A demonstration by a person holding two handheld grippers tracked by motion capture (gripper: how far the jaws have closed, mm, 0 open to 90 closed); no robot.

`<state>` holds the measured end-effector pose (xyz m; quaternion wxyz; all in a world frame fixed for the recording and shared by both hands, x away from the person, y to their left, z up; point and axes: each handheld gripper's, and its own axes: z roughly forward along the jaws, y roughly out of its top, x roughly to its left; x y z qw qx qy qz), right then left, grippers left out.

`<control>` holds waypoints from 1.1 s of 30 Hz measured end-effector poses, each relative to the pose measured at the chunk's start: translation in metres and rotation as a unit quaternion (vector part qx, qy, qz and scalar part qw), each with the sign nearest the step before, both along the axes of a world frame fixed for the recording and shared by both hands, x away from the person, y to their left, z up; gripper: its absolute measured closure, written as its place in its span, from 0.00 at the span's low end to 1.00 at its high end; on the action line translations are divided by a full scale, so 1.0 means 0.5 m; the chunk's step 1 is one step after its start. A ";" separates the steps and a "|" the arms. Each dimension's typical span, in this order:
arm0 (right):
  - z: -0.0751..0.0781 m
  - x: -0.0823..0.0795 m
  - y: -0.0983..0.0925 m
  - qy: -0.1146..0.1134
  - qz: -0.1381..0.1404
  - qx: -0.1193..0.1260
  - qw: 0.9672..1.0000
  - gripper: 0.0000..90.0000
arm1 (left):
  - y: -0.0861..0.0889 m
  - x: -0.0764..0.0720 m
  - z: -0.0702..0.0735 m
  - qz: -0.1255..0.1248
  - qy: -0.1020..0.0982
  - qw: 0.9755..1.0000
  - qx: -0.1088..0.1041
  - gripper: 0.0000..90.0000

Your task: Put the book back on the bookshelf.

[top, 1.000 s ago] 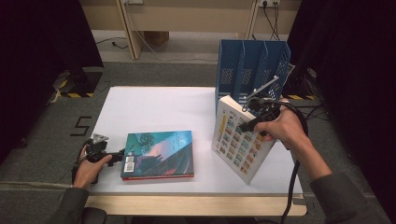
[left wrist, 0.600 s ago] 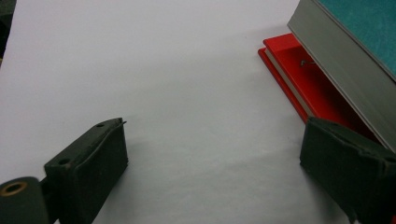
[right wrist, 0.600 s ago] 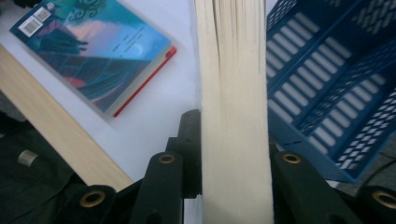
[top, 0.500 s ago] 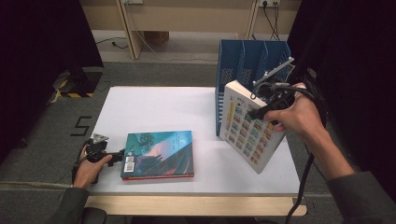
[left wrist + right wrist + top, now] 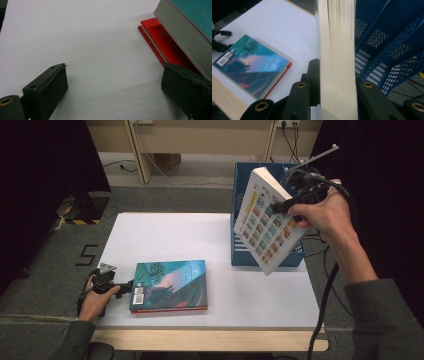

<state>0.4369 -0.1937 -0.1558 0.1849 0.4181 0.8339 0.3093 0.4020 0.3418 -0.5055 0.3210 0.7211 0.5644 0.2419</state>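
The white book [image 5: 265, 217] hides part of the blue file rack [image 5: 240, 240] behind it. The right gripper [image 5: 292, 202], raised over the table's far right, clamps this tilted book. The left gripper [image 5: 122, 287] rests low at the near left, jaws spread beside the teal book [image 5: 170, 285].

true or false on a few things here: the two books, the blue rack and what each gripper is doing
1. The right gripper is clamped on the white book. True.
2. The white book lies flat on the table. False: it is held in the air, tilted, in front of the blue rack.
3. The teal book lies flat on the table. True.
4. The left gripper grips the teal book. False: its jaws stand open at the book's edge.
5. The teal book stands inside the blue rack. False: it is on the table.
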 end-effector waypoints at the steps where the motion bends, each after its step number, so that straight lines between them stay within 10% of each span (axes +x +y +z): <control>1: 0.000 0.010 0.000 -0.004 -0.007 -0.001 1.000 0.82 | 0.000 0.000 0.000 0.000 0.000 1.000 0.000 0.06; 13: -0.006 0.136 0.011 0.002 -0.072 0.019 0.997 0.81 | -0.001 0.000 0.000 0.001 0.000 1.000 0.000 0.06; 33: -0.028 0.234 0.064 0.001 -0.128 0.041 0.991 0.81 | -0.002 0.001 -0.001 0.001 0.000 1.000 0.000 0.05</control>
